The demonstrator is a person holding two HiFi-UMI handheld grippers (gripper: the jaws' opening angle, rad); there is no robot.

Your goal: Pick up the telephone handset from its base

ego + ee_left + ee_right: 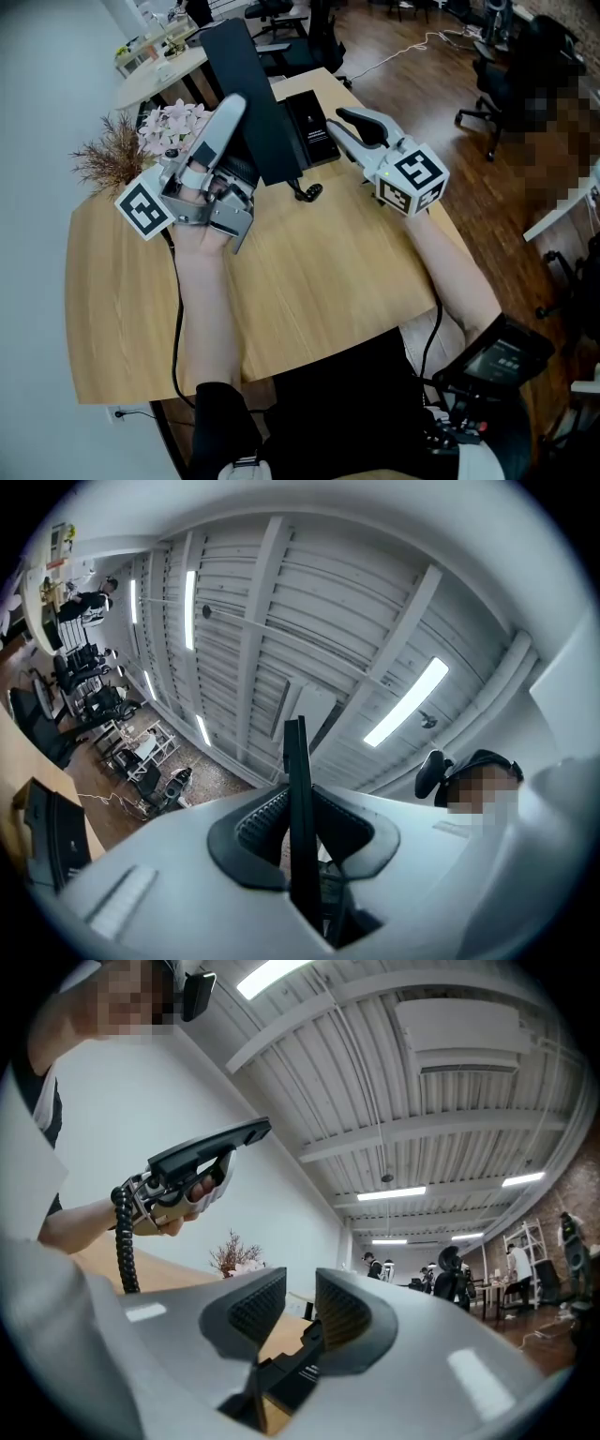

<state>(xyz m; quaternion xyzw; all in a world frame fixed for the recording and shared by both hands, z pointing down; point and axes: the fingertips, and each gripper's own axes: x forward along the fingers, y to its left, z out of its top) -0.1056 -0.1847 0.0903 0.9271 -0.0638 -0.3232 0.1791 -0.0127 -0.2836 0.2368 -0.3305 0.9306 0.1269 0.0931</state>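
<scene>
The black telephone handset (255, 98) is lifted off its base and tilts up over the table's far side. My left gripper (234, 117) is shut on it. In the left gripper view the jaws pinch the handset's thin black edge (298, 761), which points at the ceiling. A coiled cord (306, 192) hangs from the handset to the table. The black base (314, 127) lies flat at the far edge. My right gripper (342, 127) hovers beside the base, open, with nothing between its pads. The right gripper view shows the base (291, 1372) below the jaws and the raised handset (206, 1152) at upper left.
A bunch of dried and pink flowers (150, 131) stands at the far left corner of the wooden table (309, 291). Beyond it are a round white table (159, 75) and office chairs (492, 103) on a wood floor. A black cable runs along my left arm.
</scene>
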